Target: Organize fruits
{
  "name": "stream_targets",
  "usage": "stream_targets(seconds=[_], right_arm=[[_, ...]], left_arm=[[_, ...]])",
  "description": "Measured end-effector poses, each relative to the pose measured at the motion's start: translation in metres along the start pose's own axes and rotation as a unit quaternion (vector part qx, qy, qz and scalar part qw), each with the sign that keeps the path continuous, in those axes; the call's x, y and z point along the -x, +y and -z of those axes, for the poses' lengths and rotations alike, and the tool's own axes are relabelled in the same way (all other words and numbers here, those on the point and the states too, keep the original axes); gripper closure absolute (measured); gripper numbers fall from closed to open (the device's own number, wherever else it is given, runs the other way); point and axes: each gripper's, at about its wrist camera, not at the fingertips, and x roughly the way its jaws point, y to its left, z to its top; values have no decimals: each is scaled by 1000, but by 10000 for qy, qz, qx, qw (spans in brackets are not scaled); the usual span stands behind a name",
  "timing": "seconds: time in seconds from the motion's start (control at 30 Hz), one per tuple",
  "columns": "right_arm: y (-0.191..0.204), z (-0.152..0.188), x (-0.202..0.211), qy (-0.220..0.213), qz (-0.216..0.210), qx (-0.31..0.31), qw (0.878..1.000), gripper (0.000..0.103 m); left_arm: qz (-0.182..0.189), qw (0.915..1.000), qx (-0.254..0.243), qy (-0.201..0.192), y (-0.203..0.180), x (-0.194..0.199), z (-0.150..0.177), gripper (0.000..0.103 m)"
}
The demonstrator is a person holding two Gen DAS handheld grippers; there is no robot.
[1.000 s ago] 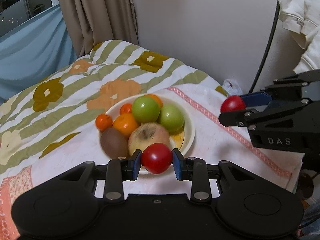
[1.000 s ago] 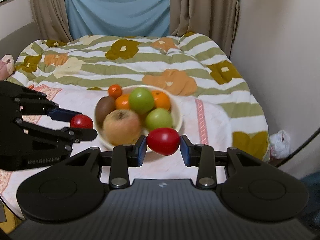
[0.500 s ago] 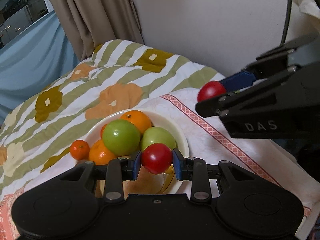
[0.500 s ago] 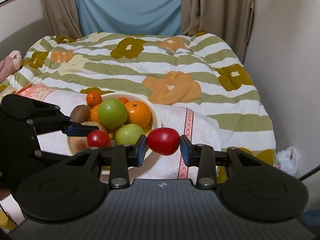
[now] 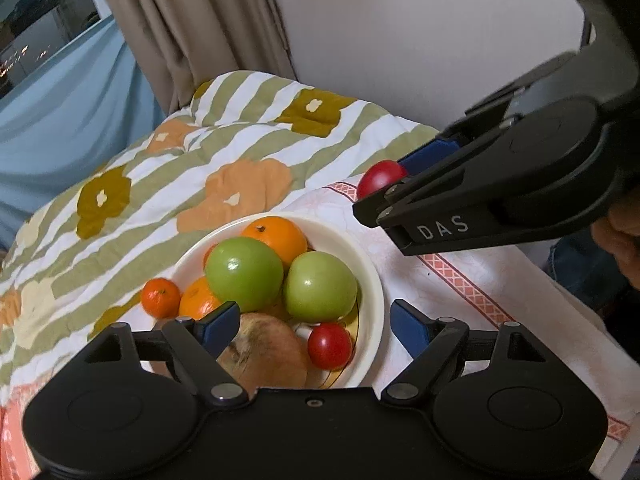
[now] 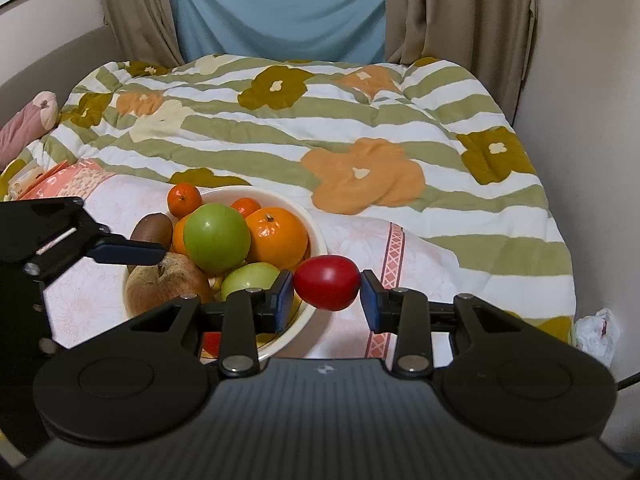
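Left wrist view: left gripper (image 5: 312, 322) spread wide above a small tomato (image 5: 329, 345) in the bowl (image 5: 372, 280); right gripper (image 6: 327, 292) clamps another tomato (image 6: 327, 282)

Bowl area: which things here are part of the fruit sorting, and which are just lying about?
Job:
bowl
red tomato in bowl
red tomato in right gripper
green apples
oranges
left gripper

Lying about:
floral quilt
plastic bag
curtains
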Motion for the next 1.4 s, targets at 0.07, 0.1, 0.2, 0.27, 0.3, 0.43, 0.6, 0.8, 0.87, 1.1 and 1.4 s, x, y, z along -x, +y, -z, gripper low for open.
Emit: stream_targets(seconds=[0.07,0.1,0.2,0.27,0.3,0.43,0.6,0.8,0.87,1.1,1.4], right_arm=[[1,-2,-2,16,-44,25,10000,52],[2,-4,-3,23,-61,41,10000,52],[6,-8,-8,35,-112,122,9999,52],[8,-10,-11,55,-151,153,9998,52],[9,-11,-12,65,-171,151,9997,52],[11,-14,-23,97,-209,165,9996,52],[9,-17,-40,129,-231,130,9996,52],[8,-18,-52,184,-327,89,9993,50],[9,-17,-54,203,-397,65,9990,35],[15,-17,-38,27,-268,-4,9996,28],[53,-21,40,-432,79,-17,9990,28]], left_arm=[[59,9998,174,36,5,5,0,17],[67,9996,274,48,9,7,1,17],[13,9987,509,51,18,14,0,17],[-40,9981,613,48,23,17,0,17],[-69,9979,647,47,25,19,0,17],[-187,9971,738,46,33,21,1,17],[-270,9948,982,87,43,18,5,17],[-365,9930,1109,180,49,17,12,17],[-346,9926,1147,205,51,18,14,17],[-277,9921,1214,146,54,30,23,17],[-348,9884,1431,-369,74,91,39,17]])
